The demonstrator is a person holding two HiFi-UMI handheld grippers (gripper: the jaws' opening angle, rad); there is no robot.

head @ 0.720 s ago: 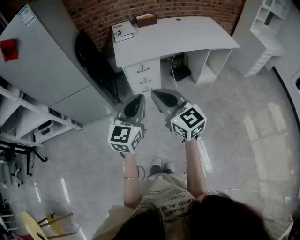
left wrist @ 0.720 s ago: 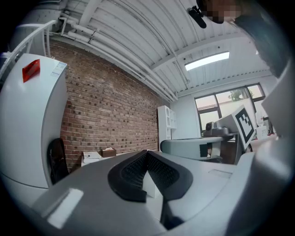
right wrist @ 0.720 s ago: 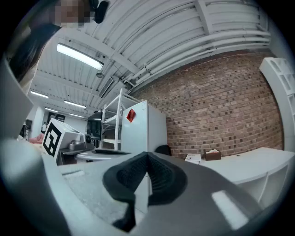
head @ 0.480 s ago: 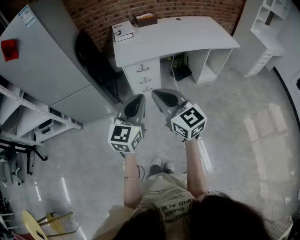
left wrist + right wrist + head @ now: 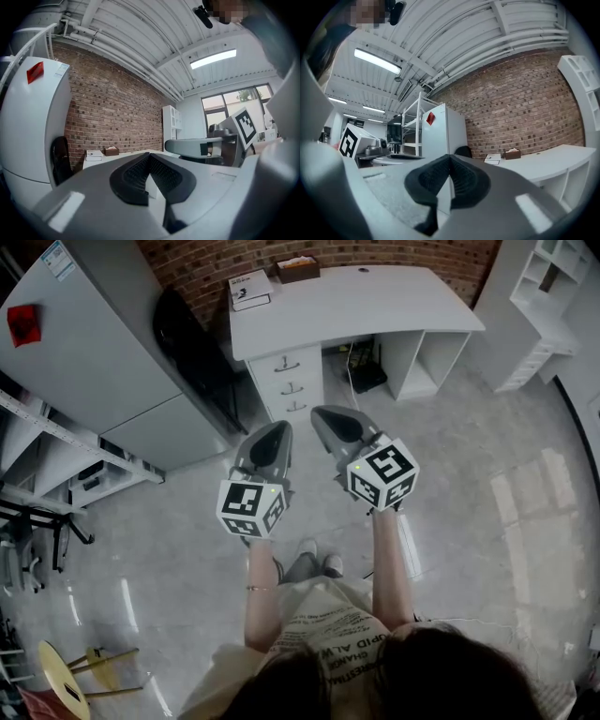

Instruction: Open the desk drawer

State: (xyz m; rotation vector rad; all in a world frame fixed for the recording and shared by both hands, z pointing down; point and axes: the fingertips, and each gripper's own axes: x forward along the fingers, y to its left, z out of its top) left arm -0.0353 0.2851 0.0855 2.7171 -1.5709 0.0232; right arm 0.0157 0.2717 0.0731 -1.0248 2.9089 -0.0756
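"Desk drawers (image 5: 292,387) — where do we have them?"

"We see them in the head view, a stack of three under the white desk (image 5: 375,306), at the end nearest the black chair (image 5: 187,338). Each front carries a small handle, and all three fronts sit flush and closed."

"And our tongs?"

"We hold both out ahead of us above the grey floor (image 5: 469,521), side by side and near each other, noses aimed toward that stack. They are well apart from it, and neither touches a handle."

"How does our left gripper (image 5: 277,430) stand?"

"Its own view shows the two ribbed black pads meeting at their tips, pressed together with nothing between them. Beyond them we make out the brick wall (image 5: 112,108) and the desk top."

"Our right gripper (image 5: 325,415)?"

"Same — jaws together at the tips, empty. Past them its view gives us the white refrigerator (image 5: 440,129) with a red sticker, and the desk top running off to the right."

"What do we see on the desk?"

"We see a book (image 5: 250,289) at the corner above the drawers. Near it a small brown box (image 5: 296,268) sits by the brick wall."

"Round about us?"

"We have a white shelf unit (image 5: 544,296) past the desk's far end and metal racking (image 5: 56,442) beside the refrigerator. A yellow stool (image 5: 64,679) stands low at our left."
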